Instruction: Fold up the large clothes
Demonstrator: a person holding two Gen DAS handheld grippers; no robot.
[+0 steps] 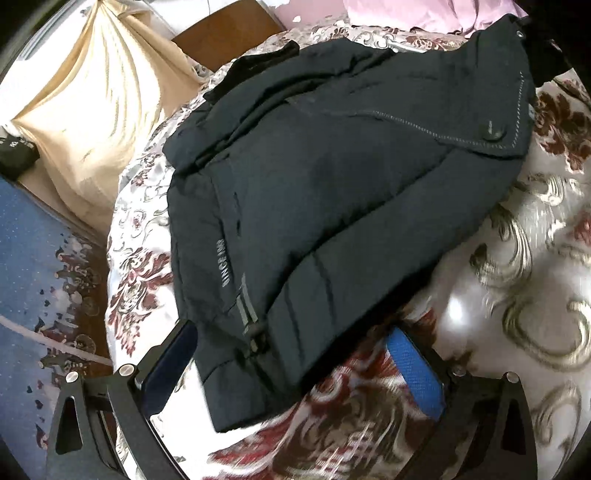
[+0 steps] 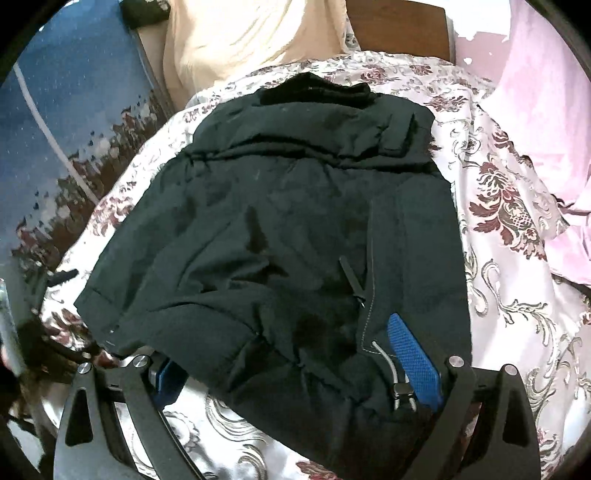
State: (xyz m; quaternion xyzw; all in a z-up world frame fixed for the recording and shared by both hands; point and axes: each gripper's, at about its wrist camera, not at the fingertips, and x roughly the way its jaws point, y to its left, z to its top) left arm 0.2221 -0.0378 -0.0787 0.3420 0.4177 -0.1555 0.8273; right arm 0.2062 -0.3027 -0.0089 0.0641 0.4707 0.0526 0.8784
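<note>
A dark navy padded jacket (image 1: pixel 325 192) lies folded on a floral bedspread (image 1: pixel 517 280). In the left wrist view its sleeve cuff end points at my left gripper (image 1: pixel 291 354), which is open with the jacket's near edge between its blue-padded fingers (image 1: pixel 413 373). In the right wrist view the jacket (image 2: pixel 280 229) fills the middle, collar at the far end. My right gripper (image 2: pixel 288 354) is open, its wide-spread fingers (image 2: pixel 410 354) on either side of the jacket's near hem and drawcord; it grips nothing.
A cream satin pillow (image 1: pixel 92 110) lies at the head of the bed by a wooden headboard (image 1: pixel 229 33). Pink fabric (image 2: pixel 539 110) lies at the right. A blue patterned floor (image 1: pixel 33 280) is beyond the bed's left edge.
</note>
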